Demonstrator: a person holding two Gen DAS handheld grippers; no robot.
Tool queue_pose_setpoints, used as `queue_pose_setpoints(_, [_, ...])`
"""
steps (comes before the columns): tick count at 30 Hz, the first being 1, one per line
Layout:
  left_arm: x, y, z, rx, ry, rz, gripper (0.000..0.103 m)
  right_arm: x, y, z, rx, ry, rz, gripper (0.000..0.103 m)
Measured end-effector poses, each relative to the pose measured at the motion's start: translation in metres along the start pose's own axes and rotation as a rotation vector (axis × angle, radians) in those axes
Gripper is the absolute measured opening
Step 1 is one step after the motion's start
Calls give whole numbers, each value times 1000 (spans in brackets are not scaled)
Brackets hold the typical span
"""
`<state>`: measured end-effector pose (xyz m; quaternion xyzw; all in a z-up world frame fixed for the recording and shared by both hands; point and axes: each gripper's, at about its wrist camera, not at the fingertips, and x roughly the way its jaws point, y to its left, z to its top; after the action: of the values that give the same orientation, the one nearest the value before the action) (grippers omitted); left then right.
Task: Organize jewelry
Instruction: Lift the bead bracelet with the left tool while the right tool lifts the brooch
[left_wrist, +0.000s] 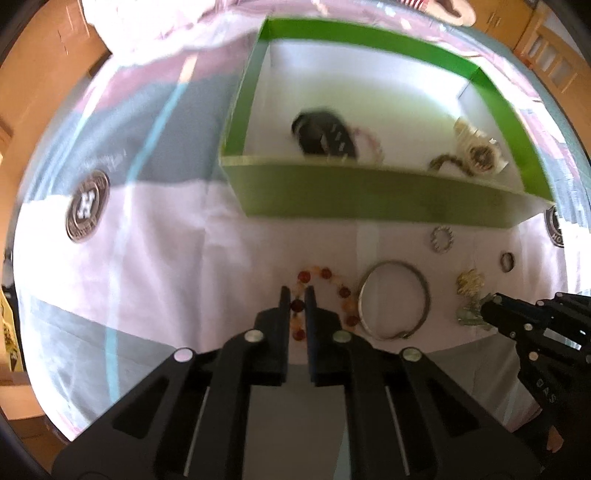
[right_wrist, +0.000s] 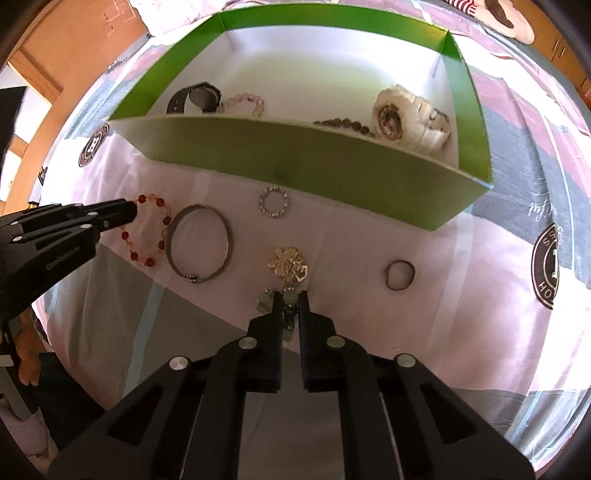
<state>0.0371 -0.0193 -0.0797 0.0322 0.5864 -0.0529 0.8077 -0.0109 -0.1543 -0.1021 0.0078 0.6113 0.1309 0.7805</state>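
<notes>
A green box (left_wrist: 369, 199) (right_wrist: 295, 162) with a white inside stands on the bedspread. It holds a black watch (right_wrist: 195, 98), a pink bead bracelet (right_wrist: 245, 101), a white watch (right_wrist: 410, 118) and a dark bead strand (right_wrist: 343, 123). My left gripper (left_wrist: 297, 295) (right_wrist: 131, 212) is closed around one side of the red-orange bead bracelet (left_wrist: 332, 291) (right_wrist: 147, 232). My right gripper (right_wrist: 288, 299) (left_wrist: 489, 308) is closed around a pale green bead piece (right_wrist: 286, 310) (left_wrist: 467, 315), below a gold charm (right_wrist: 288, 264) (left_wrist: 469, 282).
A silver bangle (right_wrist: 199, 243) (left_wrist: 395, 299), a sparkly ring (right_wrist: 274, 201) (left_wrist: 441, 240) and a small dark ring (right_wrist: 399, 275) (left_wrist: 507, 261) lie on the pink and grey bedspread in front of the box. Wooden furniture stands behind.
</notes>
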Motion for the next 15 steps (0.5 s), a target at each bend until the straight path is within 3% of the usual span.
queue_pose_setpoints(4, [-17, -2, 1, 7, -51, -26, 8, -9, -8, 6, 17, -37, 11, 7])
queue_pose_setpoints(8, [-31, -5, 2, 11, -109, 31, 8, -25, -13, 10, 35, -82, 18, 7])
queue_pose_setpoints(15, [-58, -15, -4, 27, -210, -21, 8, -41, -20, 10, 52, -131, 35, 7])
